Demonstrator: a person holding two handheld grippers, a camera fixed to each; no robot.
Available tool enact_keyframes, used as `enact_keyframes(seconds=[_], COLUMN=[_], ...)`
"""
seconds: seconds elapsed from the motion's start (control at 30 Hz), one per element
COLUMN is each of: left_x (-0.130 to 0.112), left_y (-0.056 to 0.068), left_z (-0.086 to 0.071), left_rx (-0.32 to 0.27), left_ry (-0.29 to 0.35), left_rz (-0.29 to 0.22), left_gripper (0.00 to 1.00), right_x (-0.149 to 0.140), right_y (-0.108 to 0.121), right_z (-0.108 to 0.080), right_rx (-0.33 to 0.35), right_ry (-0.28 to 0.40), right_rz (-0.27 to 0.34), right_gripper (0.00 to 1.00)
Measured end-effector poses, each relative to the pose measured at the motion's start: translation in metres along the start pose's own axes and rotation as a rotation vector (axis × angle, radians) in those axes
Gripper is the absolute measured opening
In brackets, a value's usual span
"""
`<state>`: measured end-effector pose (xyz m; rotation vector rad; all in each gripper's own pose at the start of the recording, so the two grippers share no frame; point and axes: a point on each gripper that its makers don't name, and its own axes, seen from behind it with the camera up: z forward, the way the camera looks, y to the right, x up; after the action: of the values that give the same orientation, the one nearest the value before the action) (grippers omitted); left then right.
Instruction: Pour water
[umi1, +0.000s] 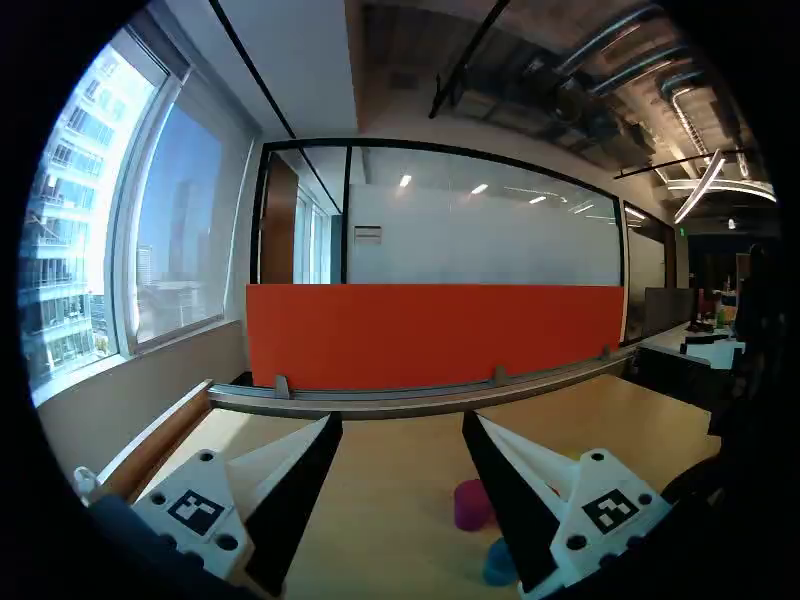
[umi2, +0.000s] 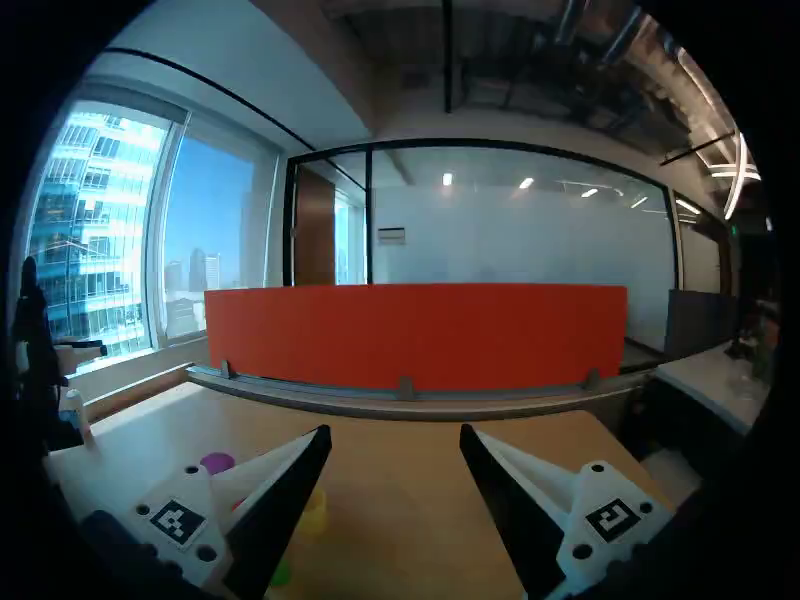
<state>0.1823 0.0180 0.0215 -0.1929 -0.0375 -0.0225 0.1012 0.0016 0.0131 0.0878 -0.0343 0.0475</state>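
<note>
Left tool and right tool both released, empty, above worktop; magenta cup sits low by left tool's right finger, yellow cup by right tool's left finger, so a blind descent could clip and spill one.

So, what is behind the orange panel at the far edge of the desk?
Behind the orange panel rises a glass wall with a black frame; ceiling lights show in the glass. Whatever stands low behind the panel is covered by it.
</note>
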Motion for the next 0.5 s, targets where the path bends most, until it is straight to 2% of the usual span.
enact_keyframes(seconds=[0.3, 0.5], left_x=[0.000, 0.001], left_y=[0.015, 0.032], left_z=[0.003, 0.002], left_rx=[-0.088, -0.172], left_ry=[-0.008, 0.001], left_rz=[0.010, 0.020], left_gripper=[0.89, 0.89], right_x=[-0.001, 0.004], right_y=[-0.014, -0.041], right_z=[0.001, -0.005], right_rx=[0.100, 0.224], right_ry=[0.003, 0.014], right_rz=[0.002, -0.010], right_gripper=[1.00, 1.00])
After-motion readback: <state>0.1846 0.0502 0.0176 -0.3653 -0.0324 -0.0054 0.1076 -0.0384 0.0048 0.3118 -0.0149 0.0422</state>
